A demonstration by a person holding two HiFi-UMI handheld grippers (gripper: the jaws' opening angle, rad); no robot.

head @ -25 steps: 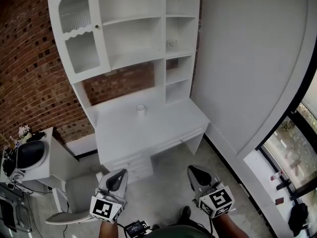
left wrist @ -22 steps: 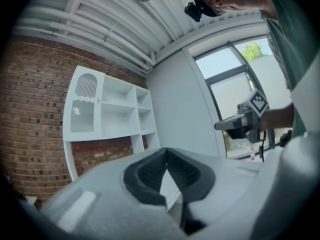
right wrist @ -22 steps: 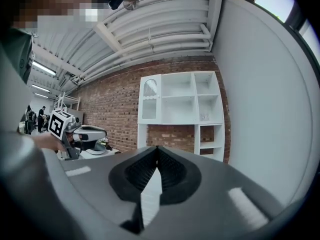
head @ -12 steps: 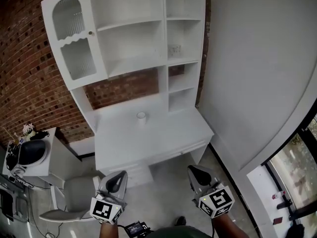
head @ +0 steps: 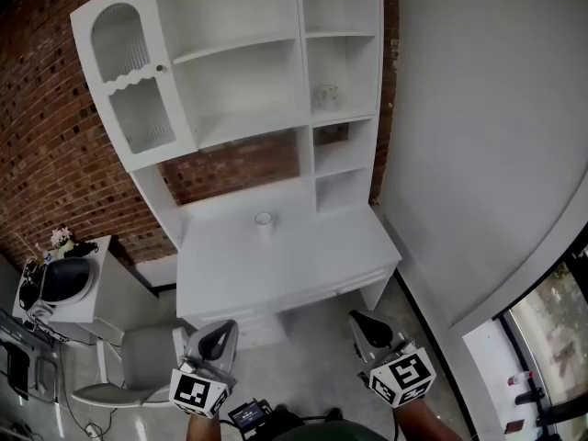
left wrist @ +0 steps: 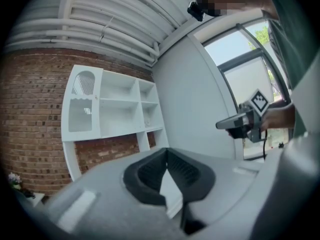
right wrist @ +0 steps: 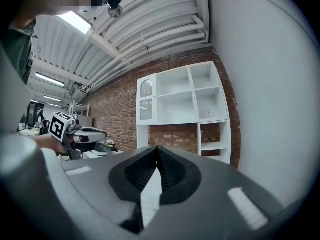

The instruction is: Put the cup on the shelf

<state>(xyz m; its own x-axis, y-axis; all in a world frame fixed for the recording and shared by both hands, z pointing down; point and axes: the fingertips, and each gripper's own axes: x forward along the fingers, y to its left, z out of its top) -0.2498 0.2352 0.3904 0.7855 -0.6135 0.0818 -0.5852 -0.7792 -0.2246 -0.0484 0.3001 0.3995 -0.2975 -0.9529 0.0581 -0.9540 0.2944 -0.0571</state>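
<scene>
A small white cup (head: 265, 220) stands upright on the white desk top (head: 303, 260), near its back middle. Above it rises the white shelf unit (head: 248, 85) with open compartments; it also shows in the left gripper view (left wrist: 117, 109) and the right gripper view (right wrist: 185, 96). My left gripper (head: 218, 332) and right gripper (head: 361, 323) hang low in the head view, well short of the desk and far from the cup. Both are shut with nothing between the jaws (left wrist: 166, 156) (right wrist: 157, 154).
A small clear glass item (head: 323, 95) sits on a right-hand shelf. A glazed cabinet door (head: 129, 81) closes the unit's left part. A grey chair (head: 138, 356) and a white side table (head: 69, 288) with a dark bowl stand left. A white wall (head: 478, 136) runs right.
The desk, cup and shelf unit have slid a little lower and rightward in the head view. Both grippers stay shut at the bottom of the view, slightly lower than before.
</scene>
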